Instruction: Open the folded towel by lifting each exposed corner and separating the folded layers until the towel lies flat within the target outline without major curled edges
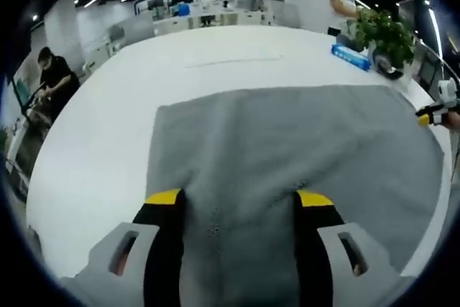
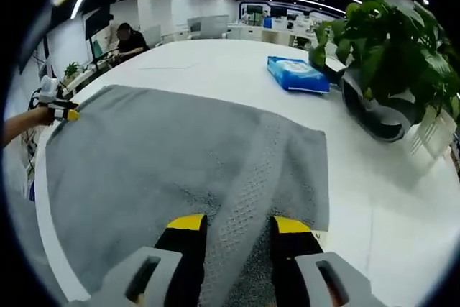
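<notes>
towel [image 1: 287, 156]: grey terry, spread across the white counter [image 1: 108, 141] – looks mostly opened out already, w/ edges fairly straight from what we see. No target outline we can make out; a faint line on the counter beyond the far edge, can't say what it is.
left gripper [image 1: 241, 203]: low over the near edge of the towel, jaws apart w/ a bit of cloth between the yellow tips. We can't tell if they pinch it or just rest on it.
right gripper [image 2: 233, 224]: same story at its own edge – jaws set fairly narrow, a raised ridge of the textured band running up between them. Whether it's gripped, we can't tell.
other views: each gripper also shows small at the far side of the other's view, near a towel corner.
handling: we judge it soft, limp, light – it'll drape and drag, not slide stiffly. Terry gives good grip; no breakage risk.
where to hold: corners or hem, pinching one layer only; pull outward & low so edges don't curl.
nearby: blue packet [image 2: 297, 75] and potted plant [image 2: 384, 48] on the counter, well apart from the towel.
background: people at desks, far off.
</notes>
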